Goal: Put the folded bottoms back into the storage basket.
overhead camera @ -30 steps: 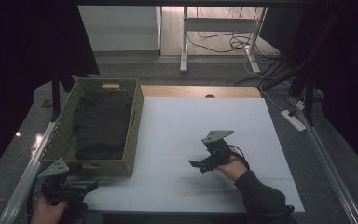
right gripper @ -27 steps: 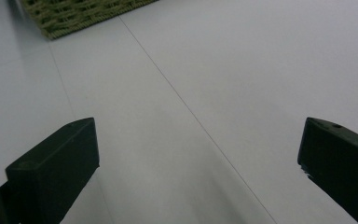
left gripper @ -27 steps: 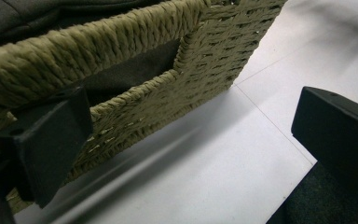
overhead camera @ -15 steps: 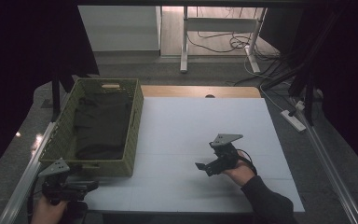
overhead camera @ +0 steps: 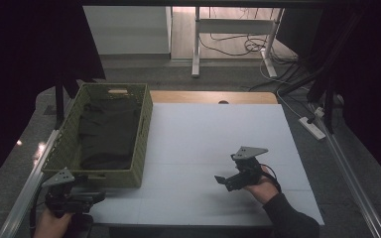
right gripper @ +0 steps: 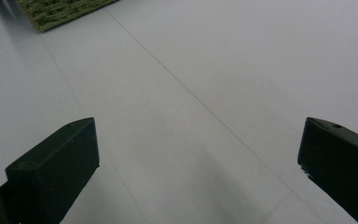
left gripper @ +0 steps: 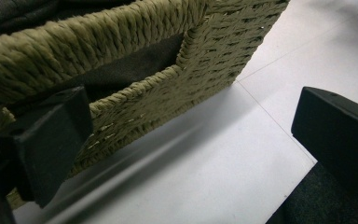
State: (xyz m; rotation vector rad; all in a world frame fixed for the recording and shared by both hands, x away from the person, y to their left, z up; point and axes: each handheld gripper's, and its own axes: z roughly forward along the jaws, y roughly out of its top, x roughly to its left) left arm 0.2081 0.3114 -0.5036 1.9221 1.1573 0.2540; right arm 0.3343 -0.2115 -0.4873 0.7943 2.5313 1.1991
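A green woven basket (overhead camera: 68,144) stands on the left part of the white table (overhead camera: 213,134), with dark folded cloth (overhead camera: 108,131) inside it. My left gripper (overhead camera: 95,197) hovers at the table's front left corner, just in front of the basket's near wall (left gripper: 177,88); its jaws stand wide apart with nothing between them. My right gripper (overhead camera: 223,181) is held low over the front right of the table, pointing left, also open and empty. In the right gripper view bare white table (right gripper: 191,93) lies between the jaws and a corner of the basket (right gripper: 60,11) shows at top left.
A metal rail (overhead camera: 30,178) runs along the table's left edge. A power strip (overhead camera: 313,128) lies on the floor to the right. A table frame (overhead camera: 228,29) and cables (overhead camera: 238,47) stand on the floor beyond the far edge.
My right gripper has drifted right and toward the front edge of the table. The left gripper has stayed where it was.
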